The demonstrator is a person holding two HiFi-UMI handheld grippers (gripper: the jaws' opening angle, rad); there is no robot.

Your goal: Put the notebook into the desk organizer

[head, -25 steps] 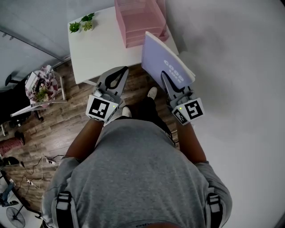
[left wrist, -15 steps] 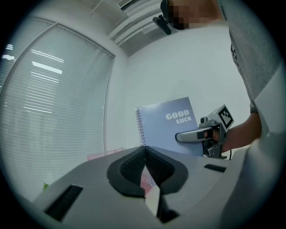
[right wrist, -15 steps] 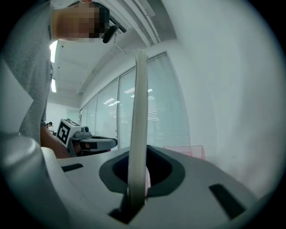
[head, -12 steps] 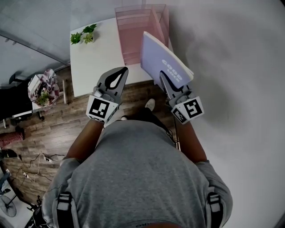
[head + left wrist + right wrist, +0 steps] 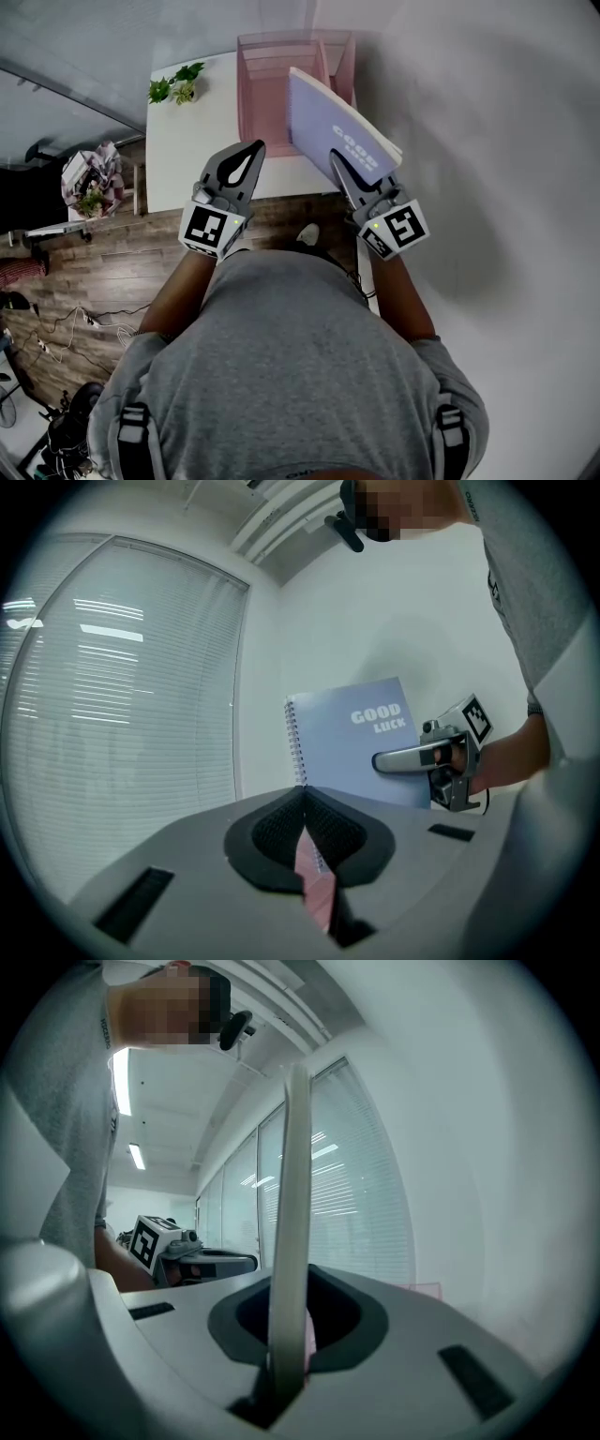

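Note:
The lavender spiral notebook [image 5: 339,133] stands on edge, its lower corner clamped in my right gripper [image 5: 337,159], which is shut on it. In the right gripper view the notebook's edge [image 5: 292,1194] rises straight up from between the jaws of the right gripper [image 5: 289,1288]. The pink desk organizer [image 5: 272,89] stands on the white table [image 5: 187,141], just beyond the notebook's far edge. My left gripper [image 5: 253,148] is shut and empty, over the table's near edge. The left gripper view shows the notebook's cover [image 5: 352,747] and pink organizer [image 5: 316,883] past the shut left gripper [image 5: 302,796].
Small potted plants [image 5: 173,82] sit at the table's far left corner. A white wall runs along the right. On the wooden floor [image 5: 112,272] to the left are a cluttered stand [image 5: 89,183] and cables [image 5: 66,323].
Both grippers moved forward toward the table. The organizer now sits closer in view, and the notebook's top overlaps the organizer's right side. Both grips are unchanged.

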